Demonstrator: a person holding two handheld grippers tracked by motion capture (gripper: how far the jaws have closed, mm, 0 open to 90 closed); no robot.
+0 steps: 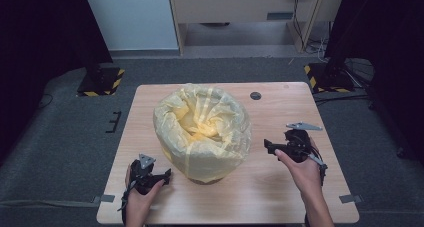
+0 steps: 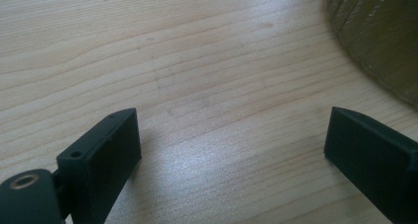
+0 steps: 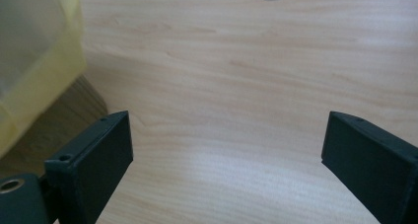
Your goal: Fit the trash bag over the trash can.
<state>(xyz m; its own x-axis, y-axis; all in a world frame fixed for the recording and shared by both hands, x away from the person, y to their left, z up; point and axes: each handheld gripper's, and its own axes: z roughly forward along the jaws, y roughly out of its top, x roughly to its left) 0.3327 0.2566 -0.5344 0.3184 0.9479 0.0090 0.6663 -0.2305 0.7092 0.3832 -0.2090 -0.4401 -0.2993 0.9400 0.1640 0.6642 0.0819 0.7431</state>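
A: The biggest thing here is the counter (image 1: 280,197), light wood. In its middle stands a round bin (image 1: 202,177) with a yellow bag (image 1: 202,129) pulled down over the rim, so almost nothing of the bin shows except the foot.

B: And the two hands, where are they from the bag?

A: If the bag is the centre of a clock seen from above, the left gripper (image 1: 167,175) is at about eight o'clock and the right gripper (image 1: 266,146) at about four. Both point inward, toward the bag.

B: Which one is nearer?

A: I think the left one. Its tips are just beside the foot of the bag, while the right one keeps a bigger gap. In the left gripper view the ribbed wall of the bin (image 2: 379,41) sits at one o'clock from the fingers (image 2: 106,150).

B: Are the fingers holding something?

A: No. On both sides they stand wide apart with only bare wood between. In the right gripper view the bag (image 3: 34,61) is at ten o'clock from the fingers (image 3: 98,155).
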